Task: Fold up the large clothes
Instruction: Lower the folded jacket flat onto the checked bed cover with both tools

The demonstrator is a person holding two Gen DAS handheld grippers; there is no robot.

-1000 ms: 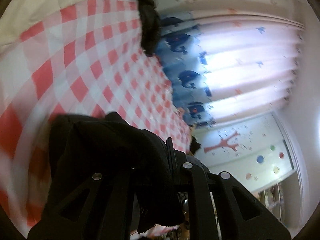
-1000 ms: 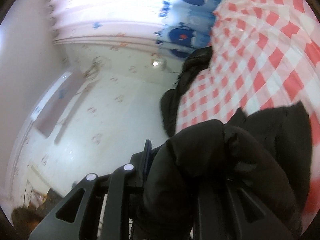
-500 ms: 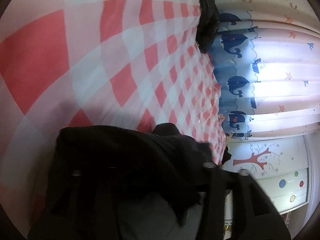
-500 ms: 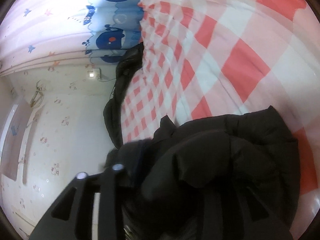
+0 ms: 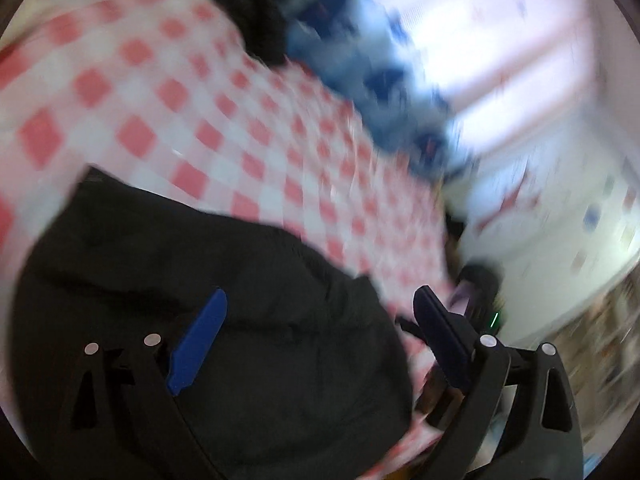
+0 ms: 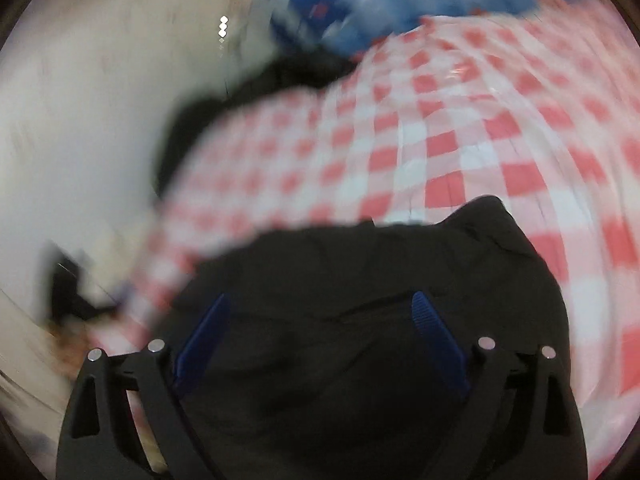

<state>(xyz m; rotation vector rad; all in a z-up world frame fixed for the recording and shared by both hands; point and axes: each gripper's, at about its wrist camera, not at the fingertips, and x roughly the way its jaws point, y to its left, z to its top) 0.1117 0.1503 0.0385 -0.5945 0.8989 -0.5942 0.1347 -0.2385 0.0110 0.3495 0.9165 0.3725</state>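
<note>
Red-and-white checked bedding fills most of both wrist views, spread over a bed, with a blue-patterned curtain and a bright window behind it — everything is smeared by motion blur. On this bedding lies a black padded jacket, bunched into a dark mound close to the cameras; in the right wrist view the same jacket fills the lower middle of the picture, its edge showing against the checks. Another dark garment sits at the far edge of the bed, near the curtain.

The left gripper has its jaws spread wide and opening; its blue pads stand well apart, one over the jacket and one over the bedding at the jacket's edge, with no fabric pinched. The right gripper is likewise opening — its blue pads are set far apart above the black jacket, neither one pressing on the cloth.
</note>
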